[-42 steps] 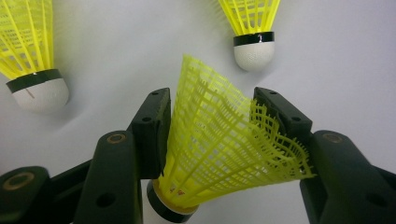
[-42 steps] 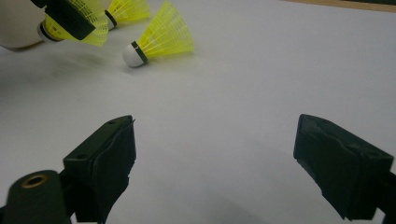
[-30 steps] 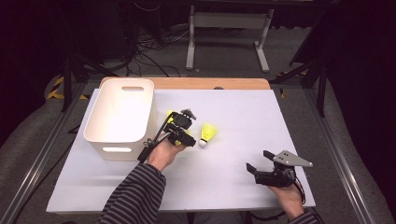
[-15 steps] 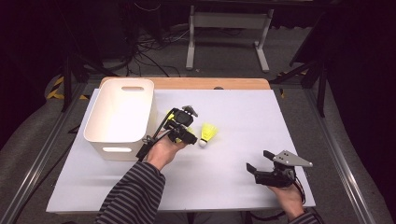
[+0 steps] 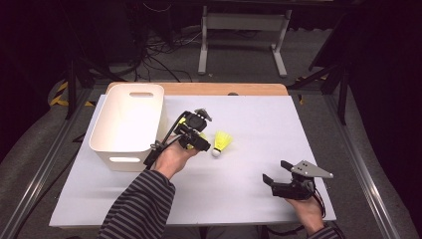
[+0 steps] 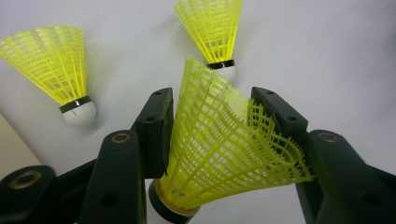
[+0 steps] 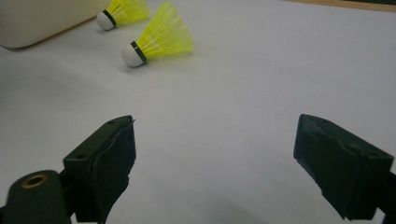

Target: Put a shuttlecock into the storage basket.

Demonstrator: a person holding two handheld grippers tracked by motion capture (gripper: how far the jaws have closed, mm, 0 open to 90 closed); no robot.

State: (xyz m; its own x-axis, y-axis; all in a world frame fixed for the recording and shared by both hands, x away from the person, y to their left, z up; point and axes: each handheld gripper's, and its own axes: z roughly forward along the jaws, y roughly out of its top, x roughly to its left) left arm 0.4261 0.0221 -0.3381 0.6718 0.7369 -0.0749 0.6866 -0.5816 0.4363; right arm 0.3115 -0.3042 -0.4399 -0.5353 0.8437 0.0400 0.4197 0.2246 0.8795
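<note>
Left gripper (image 5: 195, 133) just right of the white bin (image 5: 128, 123), jaws pinching a yellow shuttlecock (image 6: 219, 149) by its mesh skirt, cork end down toward the hand. Skirt visibly squashed and flared between the jaws in the left gripper view: soft plastic, gripped at the widest part, likely because the cork sits too low to reach. Probably meant for the bin, given how close the grip happens to it.

Right gripper (image 5: 291, 185) low at the near right of the table (image 5: 259, 114), jaws spread wide with nothing between them, well apart from the work; seemingly parked.

Count: three shuttlecocks. One held. Two loose on the table beyond it, lying on their sides: one (image 6: 56, 70) nearer the bin, one (image 6: 214, 32) farther right. One bin. Two grippers.
</note>
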